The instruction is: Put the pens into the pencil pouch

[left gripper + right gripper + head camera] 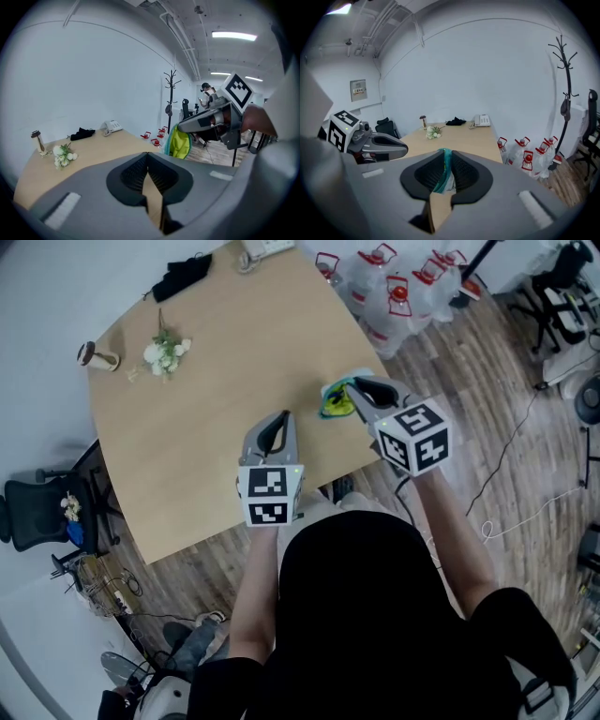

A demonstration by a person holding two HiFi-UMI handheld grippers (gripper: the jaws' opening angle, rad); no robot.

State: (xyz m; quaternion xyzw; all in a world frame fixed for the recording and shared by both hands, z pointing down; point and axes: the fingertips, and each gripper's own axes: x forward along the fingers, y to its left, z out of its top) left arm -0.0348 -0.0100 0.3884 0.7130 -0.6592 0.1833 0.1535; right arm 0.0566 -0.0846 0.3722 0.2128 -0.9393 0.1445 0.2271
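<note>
The pencil pouch (336, 405), teal outside with a yellow lining, hangs over the right edge of the wooden table (225, 343). My right gripper (355, 388) is shut on its teal edge (443, 169), which stands between the ribbed pads. My left gripper (278, 424) hovers over the table's near edge, left of the pouch, its pads (138, 171) pressed together with nothing between them. The left gripper view shows the pouch (179, 143) dangling from the right gripper (186, 125). In the right gripper view the left gripper (401, 150) sits to the left. No pen is in view.
A small bunch of white flowers (166, 352) and a little bottle (97, 356) lie at the table's far left. A black cloth (183, 276) and a desk phone (262, 249) sit at the far edge. Water jugs (394, 287) stand on the floor to the right, an office chair (37, 507) to the left.
</note>
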